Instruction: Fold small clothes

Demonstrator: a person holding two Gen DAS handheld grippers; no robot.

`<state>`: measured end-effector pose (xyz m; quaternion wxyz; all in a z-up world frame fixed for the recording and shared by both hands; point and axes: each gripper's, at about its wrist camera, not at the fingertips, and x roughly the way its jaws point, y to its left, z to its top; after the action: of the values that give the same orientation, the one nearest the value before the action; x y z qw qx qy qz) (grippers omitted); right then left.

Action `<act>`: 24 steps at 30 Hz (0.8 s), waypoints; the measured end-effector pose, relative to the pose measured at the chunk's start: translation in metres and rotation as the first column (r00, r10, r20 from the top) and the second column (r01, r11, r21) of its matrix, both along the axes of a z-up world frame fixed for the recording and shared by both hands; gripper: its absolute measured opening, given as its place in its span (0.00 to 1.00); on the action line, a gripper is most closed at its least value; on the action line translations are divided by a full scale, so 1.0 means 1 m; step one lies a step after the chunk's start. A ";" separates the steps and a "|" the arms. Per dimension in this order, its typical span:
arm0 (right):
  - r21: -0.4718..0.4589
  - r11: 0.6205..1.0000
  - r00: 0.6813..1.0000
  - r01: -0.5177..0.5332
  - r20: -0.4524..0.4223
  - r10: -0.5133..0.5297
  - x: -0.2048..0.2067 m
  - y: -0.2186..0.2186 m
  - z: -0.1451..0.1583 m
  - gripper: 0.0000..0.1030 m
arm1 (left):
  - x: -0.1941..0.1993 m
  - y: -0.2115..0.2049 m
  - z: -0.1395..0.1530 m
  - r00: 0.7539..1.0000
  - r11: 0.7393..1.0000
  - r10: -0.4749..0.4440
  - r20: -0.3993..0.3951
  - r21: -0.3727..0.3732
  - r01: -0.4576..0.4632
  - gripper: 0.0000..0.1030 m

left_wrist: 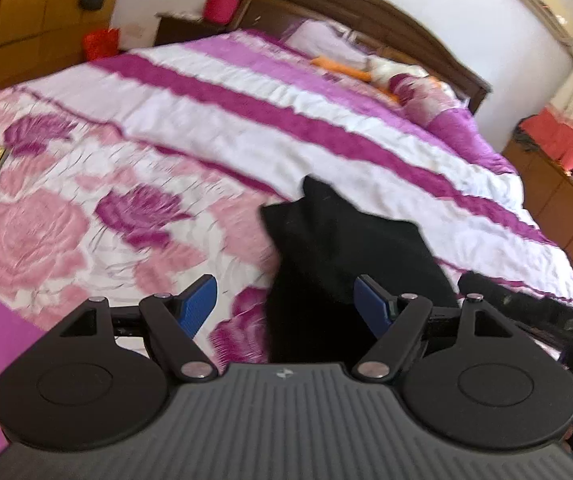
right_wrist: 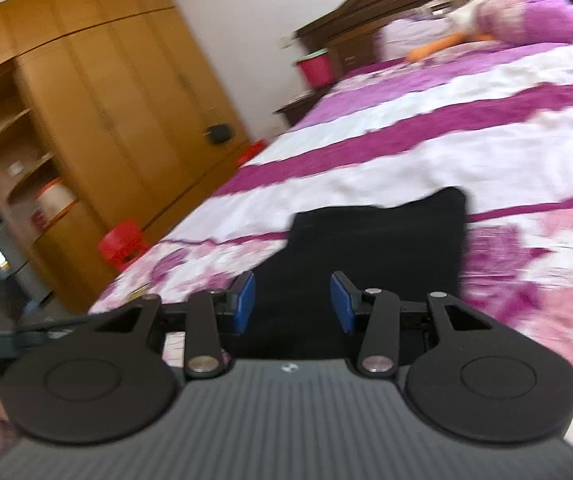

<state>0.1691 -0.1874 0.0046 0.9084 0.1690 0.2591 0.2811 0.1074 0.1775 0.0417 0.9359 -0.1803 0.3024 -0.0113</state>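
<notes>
Small black garment of soft knit-looking cloth (left_wrist: 338, 248) on the bed's quilted cover of pink roses and purple-and-white stripes (left_wrist: 134, 184), near the front edge, lying mostly flat. In the left wrist view: one pointed corner standing up at the far end, the near part running down between the left tongs (left_wrist: 288, 306) and under them. In the right wrist view: same black cloth (right_wrist: 378, 248) as a roughly squared panel with a straight far edge, directly ahead of the right tongs (right_wrist: 292, 302).

Left tongs spread wide, blue pads well apart, nothing pinched; cloth visible in the gap but not pressed by either pad. Right tongs partly spread, blue pads parted with black cloth behind the gap, nothing clamped. Both views smeared by motion, so fine detail of seams or hems not readable.

Handling, as a judgement: light, limp, no stiffness of its own; likely to sag and drape from any single pinch and to drag along the quilt rather than slide cleanly, given the textured cover beneath. Not fragile, not slippery. Layers probably cling to each other, so a pinch may take up more than one.

Best holds, probably: two neighbouring corners or the ends of one straight edge, one per tongs, pinched close to the hem. The raised pointed corner at the far end looks an easy pick-up point. Avoid catching the quilt together with the garment.
</notes>
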 end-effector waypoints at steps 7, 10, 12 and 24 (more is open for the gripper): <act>-0.038 0.989 0.987 0.145 -0.057 -0.147 -0.001 -0.034 -0.019 0.44 | 0.003 -0.030 0.012 0.992 0.996 -0.090 0.085 0.021 0.088 0.66; -0.044 0.985 0.981 0.168 -0.088 -0.172 -0.001 -0.040 -0.031 0.44 | 0.008 -0.041 0.010 0.989 0.992 -0.128 0.080 0.027 0.126 0.65; -0.042 0.984 0.979 0.172 -0.104 -0.175 -0.001 -0.042 -0.038 0.44 | 0.011 -0.048 0.006 0.987 0.989 -0.142 0.073 0.054 0.139 0.65; -0.022 0.984 0.977 0.176 -0.121 -0.177 -0.002 -0.049 -0.048 0.44 | 0.032 -0.066 -0.033 0.978 0.967 -0.209 -0.029 0.143 0.211 0.30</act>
<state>0.1672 -0.2362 -0.0430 0.9132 0.2031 0.2997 0.1872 0.1389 0.1112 0.0085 0.9380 -0.0789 0.3262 -0.0871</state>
